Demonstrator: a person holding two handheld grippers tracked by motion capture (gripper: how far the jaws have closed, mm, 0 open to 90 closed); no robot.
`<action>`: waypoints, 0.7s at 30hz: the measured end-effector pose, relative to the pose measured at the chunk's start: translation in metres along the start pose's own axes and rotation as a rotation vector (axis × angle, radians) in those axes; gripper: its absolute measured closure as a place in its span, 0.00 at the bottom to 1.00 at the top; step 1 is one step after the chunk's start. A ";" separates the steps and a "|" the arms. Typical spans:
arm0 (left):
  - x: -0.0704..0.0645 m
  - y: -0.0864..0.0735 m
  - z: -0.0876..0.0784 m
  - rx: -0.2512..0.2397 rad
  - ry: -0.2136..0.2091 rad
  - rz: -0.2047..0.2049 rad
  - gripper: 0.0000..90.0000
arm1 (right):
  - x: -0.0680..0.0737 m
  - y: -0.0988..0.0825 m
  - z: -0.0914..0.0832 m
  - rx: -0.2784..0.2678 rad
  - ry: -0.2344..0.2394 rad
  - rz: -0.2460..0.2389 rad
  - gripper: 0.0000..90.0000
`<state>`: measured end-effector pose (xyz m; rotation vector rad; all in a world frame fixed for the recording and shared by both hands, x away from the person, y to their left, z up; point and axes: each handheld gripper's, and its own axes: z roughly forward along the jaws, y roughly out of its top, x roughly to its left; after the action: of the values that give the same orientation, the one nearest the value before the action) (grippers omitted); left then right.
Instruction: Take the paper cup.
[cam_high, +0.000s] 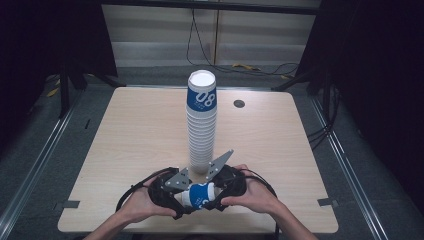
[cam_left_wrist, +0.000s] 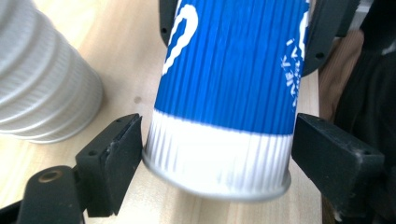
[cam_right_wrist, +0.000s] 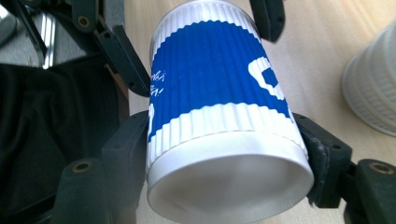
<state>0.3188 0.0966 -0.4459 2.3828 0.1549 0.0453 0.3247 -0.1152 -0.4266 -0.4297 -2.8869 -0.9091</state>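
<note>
Pale tabletop (cam_high: 140, 130), tall cup stack (cam_high: 201, 125) centre frame, single blue cup (cam_high: 200, 195) low centre between both grippers. Left gripper view: left gripper (cam_left_wrist: 217, 144) brackets the base, jaws barely apart from it. Right gripper view: right gripper (cam_right_wrist: 224, 149) clamps near the rim; stacking remains.

A light wooden bench (cam_high: 130, 145) stands on grey carpeted floor (cam_high: 45, 135). A round dark grommet (cam_high: 239, 103) sits near its far edge. Black cables (cam_high: 220, 62) and a yellow scrap (cam_high: 244, 66) lie on the floor beyond it.
</note>
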 end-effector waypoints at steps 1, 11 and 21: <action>0.001 -0.001 0.000 -0.017 -0.004 -0.001 0.19 | -0.001 -0.001 -0.001 -0.005 -0.007 0.002 0.32; 0.003 -0.007 -0.008 -0.101 0.010 -0.032 0.22 | -0.007 -0.012 -0.006 -0.055 -0.005 0.035 0.32; 0.018 -0.024 -0.024 -0.271 0.010 -0.180 0.22 | -0.010 -0.022 -0.010 -0.132 -0.018 0.059 0.32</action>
<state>0.3329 0.1325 -0.4457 2.0906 0.3449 -0.0063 0.3281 -0.1404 -0.4315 -0.5329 -2.8239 -1.0961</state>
